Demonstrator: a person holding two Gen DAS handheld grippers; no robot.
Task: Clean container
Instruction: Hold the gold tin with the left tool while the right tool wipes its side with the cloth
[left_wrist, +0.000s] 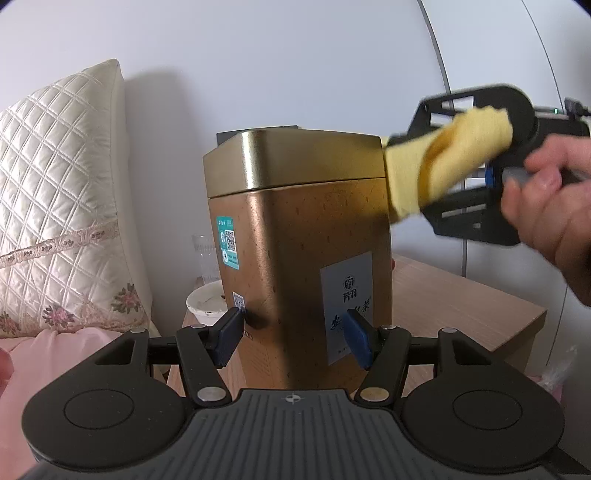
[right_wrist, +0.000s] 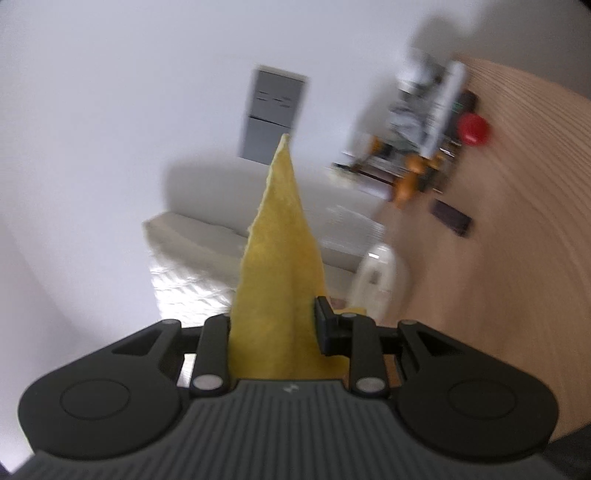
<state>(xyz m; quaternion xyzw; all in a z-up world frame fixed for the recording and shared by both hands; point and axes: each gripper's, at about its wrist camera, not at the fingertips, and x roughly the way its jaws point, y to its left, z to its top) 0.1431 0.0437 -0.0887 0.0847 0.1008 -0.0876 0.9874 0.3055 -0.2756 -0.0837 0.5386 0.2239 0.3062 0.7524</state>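
In the left wrist view, the left tongs (left_wrist: 293, 338) filled the bottom of the frame, their blue pads pressed on two faces of the gold tin (left_wrist: 299, 236) low down, one at lower centre-left, one at lower centre-right. The tin stood upright in the middle of the frame, long axis vertical, one rounded corner edge turned toward the camera. Its shinier gold lid (left_wrist: 295, 158) was seated on top. A white label with dark script (left_wrist: 347, 302) faced lower right, and a teal sticker (left_wrist: 226, 242) sat on the left face.

Just behind the tin at lower left, a white bowl (left_wrist: 205, 301) and a clear ribbed glass (left_wrist: 203, 258) stood on the light wooden desk (left_wrist: 461, 306), which ran off to the right of the frame. A quilted cream pillow with floral trim (left_wrist: 62, 206) filled the left side, with pink fabric (left_wrist: 55, 365) below it. A pale wall (left_wrist: 277, 62) lay behind everything.

At upper right, a hand (left_wrist: 554, 206) held the right tongs (left_wrist: 402, 155), clamped on a yellow cloth (left_wrist: 436, 166) whose hanging end touched the tin's upper right edge beside the lid.

In the right wrist view, the right tongs (right_wrist: 273, 332) sat at the bottom, narrowed on the same cloth (right_wrist: 280, 266), which rose in a tall point up the middle of the frame. Beyond it, blurred, were a cream surface at centre, a grey panel (right_wrist: 271, 114) on the wall at upper centre, and a wooden surface at right carrying cluttered items, among them a red object (right_wrist: 472, 127).
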